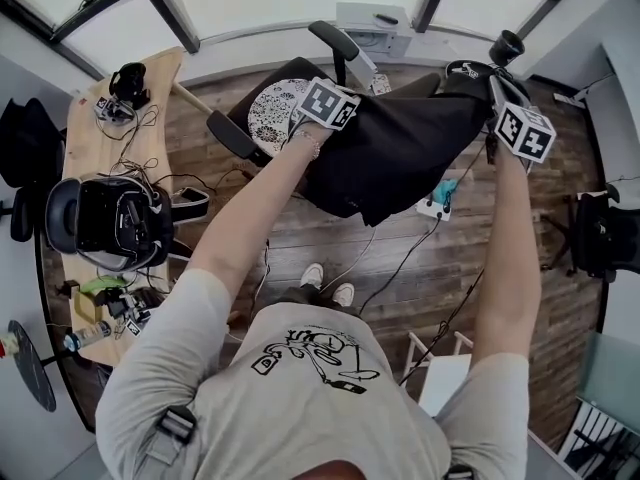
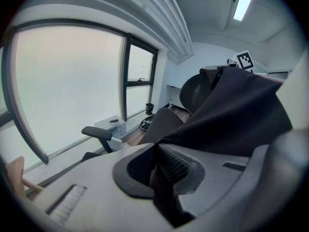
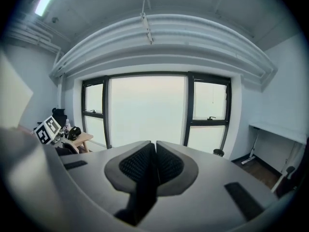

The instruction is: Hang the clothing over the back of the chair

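Wood-plank floor point(image 1: 330, 243) lay below, and a curved wall of windows point(image 3: 147, 110) ran across the top of the head view. A wooden desk point(image 1: 85, 148) stood at the left edge, crowded with cables and a dark headset point(image 1: 110, 223).

An office chair point(image 1: 232, 134) sat at upper centre. Its patterned seat cushion point(image 1: 275, 113) was to the left and its mesh back point(image 2: 195, 91) toward the upper right.

The black garment point(image 1: 400, 148) was stretched between the 2 grippers above the chair, from just right of the cushion up to the chair's back, sagging at centre toward the floor. In the left gripper view its upper edge stood just beside the top of the mesh back. Contact there could not be made out.

Left gripper point(image 2: 157, 166): jaws pinched narrow on a fold of the garment, with dark cloth running out from between the ribbed pads point(image 2: 176, 166) to the right. Its marker cube point(image 1: 328, 103) sat just right of the cushion.

Right gripper point(image 3: 154, 166): jaws nearly together on a thin dark strip of the same cloth, which hung down between the pads. Its marker cube point(image 1: 525, 131) was at the upper right.

A white power strip point(image 1: 435, 206) lay on the floor below the garment's hem.
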Demonstrator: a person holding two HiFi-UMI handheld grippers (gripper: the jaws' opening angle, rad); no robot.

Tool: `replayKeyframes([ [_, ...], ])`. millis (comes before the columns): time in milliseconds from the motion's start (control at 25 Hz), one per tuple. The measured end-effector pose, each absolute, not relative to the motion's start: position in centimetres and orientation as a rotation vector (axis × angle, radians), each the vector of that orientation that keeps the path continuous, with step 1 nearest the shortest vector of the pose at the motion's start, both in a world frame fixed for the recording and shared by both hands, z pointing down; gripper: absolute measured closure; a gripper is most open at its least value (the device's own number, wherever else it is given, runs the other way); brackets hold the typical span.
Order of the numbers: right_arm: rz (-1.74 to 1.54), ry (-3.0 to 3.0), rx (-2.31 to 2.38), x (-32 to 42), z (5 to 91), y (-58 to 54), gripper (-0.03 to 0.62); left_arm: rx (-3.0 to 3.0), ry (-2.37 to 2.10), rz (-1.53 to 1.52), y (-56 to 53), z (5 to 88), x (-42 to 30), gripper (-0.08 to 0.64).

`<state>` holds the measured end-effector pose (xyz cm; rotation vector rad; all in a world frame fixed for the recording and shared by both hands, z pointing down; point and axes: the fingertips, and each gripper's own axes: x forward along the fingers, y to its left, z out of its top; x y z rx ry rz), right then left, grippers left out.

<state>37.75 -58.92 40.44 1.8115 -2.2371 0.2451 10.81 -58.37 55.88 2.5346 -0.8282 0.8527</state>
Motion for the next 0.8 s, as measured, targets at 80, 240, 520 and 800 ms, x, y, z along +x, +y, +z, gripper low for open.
replayKeyframes([
  [80,0.242,-2.243,1.81,37.8,40.3,-58.7,0.581,2.55,-0.815,0.863,-57.9,56.2,11.3,0.444],
  [240,0.248,-2.259,1.819,37.8,40.2,-58.3,0.556,2.566,-0.822,0.823,-57.5,55.8,11.7,0.399],
  [520,0.186,-2.284,1.832,37.3,38.4,-56.7,0.529,2.614,-0.919,0.713,-57.5,52.1,10.8,0.407],
  [800,0.018,-2.256,1.803,35.4,35.8,-52.8,0.531,2.71,-1.067,0.452,-55.1,44.4,10.0,0.503],
])
